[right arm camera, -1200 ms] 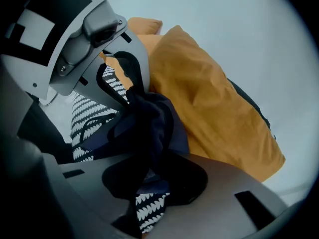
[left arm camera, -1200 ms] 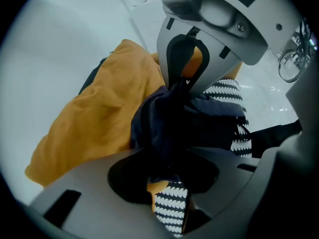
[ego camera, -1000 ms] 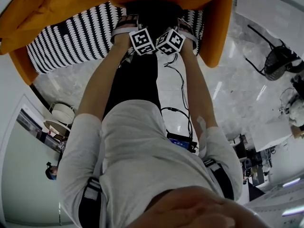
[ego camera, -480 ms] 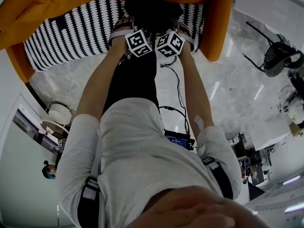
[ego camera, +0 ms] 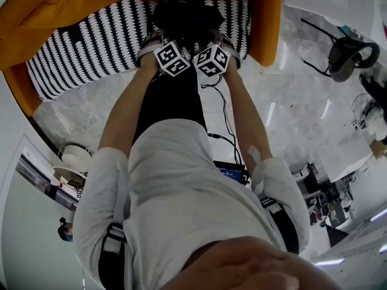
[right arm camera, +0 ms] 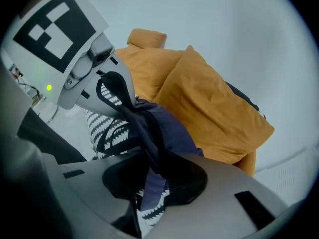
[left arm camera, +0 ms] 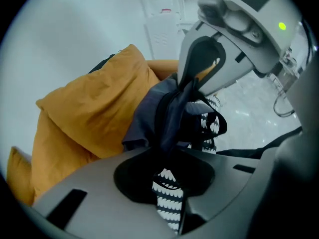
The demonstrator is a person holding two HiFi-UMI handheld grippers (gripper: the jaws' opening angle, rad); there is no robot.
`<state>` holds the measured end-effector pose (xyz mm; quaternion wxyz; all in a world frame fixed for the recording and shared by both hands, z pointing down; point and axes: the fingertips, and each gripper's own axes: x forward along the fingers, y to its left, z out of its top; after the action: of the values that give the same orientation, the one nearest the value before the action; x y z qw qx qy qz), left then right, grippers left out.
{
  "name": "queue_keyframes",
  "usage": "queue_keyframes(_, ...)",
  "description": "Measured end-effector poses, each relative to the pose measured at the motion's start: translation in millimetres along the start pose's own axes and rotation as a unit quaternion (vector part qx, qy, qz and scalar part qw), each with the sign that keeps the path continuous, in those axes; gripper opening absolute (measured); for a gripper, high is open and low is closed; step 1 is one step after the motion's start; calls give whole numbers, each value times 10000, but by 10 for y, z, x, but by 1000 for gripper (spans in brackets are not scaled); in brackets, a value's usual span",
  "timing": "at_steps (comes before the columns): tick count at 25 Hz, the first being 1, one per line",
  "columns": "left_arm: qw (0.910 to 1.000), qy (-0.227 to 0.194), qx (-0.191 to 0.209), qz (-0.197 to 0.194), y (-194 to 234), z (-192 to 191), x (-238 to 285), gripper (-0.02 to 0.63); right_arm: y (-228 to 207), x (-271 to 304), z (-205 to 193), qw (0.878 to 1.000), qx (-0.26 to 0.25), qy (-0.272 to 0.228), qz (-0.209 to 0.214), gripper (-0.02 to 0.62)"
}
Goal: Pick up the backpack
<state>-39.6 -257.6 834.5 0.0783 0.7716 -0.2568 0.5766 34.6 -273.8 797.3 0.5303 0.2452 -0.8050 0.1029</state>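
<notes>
The dark navy backpack (ego camera: 184, 16) sits at the front of the orange sofa, just beyond my two grippers. My left gripper (ego camera: 164, 41) and right gripper (ego camera: 219, 41) stand side by side, pointing steeply down at it. In the left gripper view a dark strap of the backpack (left arm camera: 149, 118) runs down between the jaws of my left gripper (left arm camera: 172, 183), which are closing on it. The right gripper (left arm camera: 234, 44) shows beyond, holding the same bundle. In the right gripper view my right gripper (right arm camera: 149, 188) is shut on a strap of the backpack (right arm camera: 169, 133).
An orange sofa (ego camera: 60, 11) carries a black-and-white patterned blanket (ego camera: 84, 47) and loose orange cushions (right arm camera: 209, 103). A black cable (ego camera: 227, 119) trails over the pale marble floor (ego camera: 284, 119) by my legs. A black stand (ego camera: 344, 53) is at the right.
Both grippers with the backpack between them have shifted a little left and toward me in the head view. The sofa sits slightly differently in the frame.
</notes>
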Motion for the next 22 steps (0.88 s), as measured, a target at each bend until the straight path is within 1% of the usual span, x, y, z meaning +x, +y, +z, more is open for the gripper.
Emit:
queue_keyframes(2,9982,-175,-549,-140,-18,37,-86,71,45,-96,18,9992,393,-31,-1,103)
queue_keyframes(5,9909,-389,-1256,-286,-106,13,-235,71,127,-253,64,9945,1037,-110,4,103)
queue_keyframes(7,9847,-476,-1645,-319,-135,-56,-358,71,214,-342,141,9914,1301,-161,-33,103)
queue_keyframes(9,9791,-538,-1936,-312,-132,-134,-482,71,317,-415,226,9893,1441,-193,-88,101)
queue_keyframes(12,9742,-630,-2143,-326,-163,-207,-609,72,459,-494,254,9883,1506,-199,-120,98)
queue_keyframes(16,9732,-749,-2142,-383,-270,-278,-760,72,646,-602,212,9852,1696,-211,-106,98)
queue_keyframes(22,9655,-969,-2357,-540,-428,-297,-948,72,842,-760,132,9764,2131,-264,-218,82)
